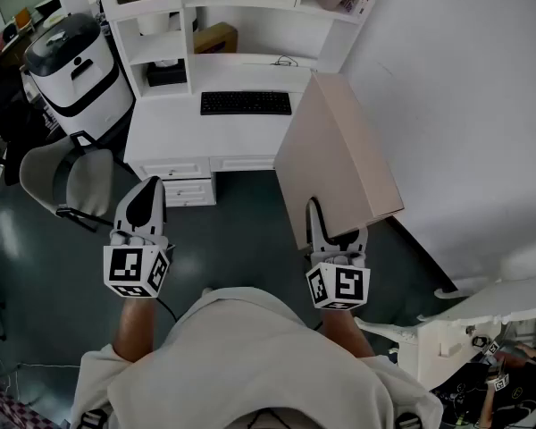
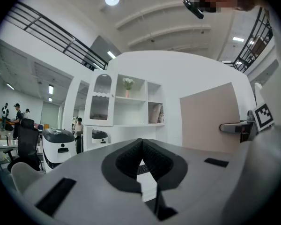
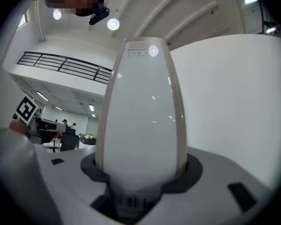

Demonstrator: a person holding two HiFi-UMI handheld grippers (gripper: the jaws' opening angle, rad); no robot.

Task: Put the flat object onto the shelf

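Note:
The flat object (image 1: 339,150) is a large beige file box with a white spine, held upright and tilted. My right gripper (image 1: 329,232) is shut on its lower edge. In the right gripper view the white spine (image 3: 140,111) fills the space between the jaws of the right gripper (image 3: 143,168). My left gripper (image 1: 144,206) hangs to the left, shut with nothing in it; its pads (image 2: 131,161) meet in the left gripper view. The white shelf unit (image 1: 250,12) stands above the desk ahead, also seen as the shelf unit (image 2: 131,104), with the flat object (image 2: 210,121) at right.
A black keyboard (image 1: 246,103) lies on the white desk (image 1: 179,132), which has drawers (image 1: 174,181) below. A grey chair (image 1: 71,177) and a white-and-black machine (image 1: 71,61) stand at left. A white wall (image 1: 464,105) runs along the right, with a white chair (image 1: 464,320) near it.

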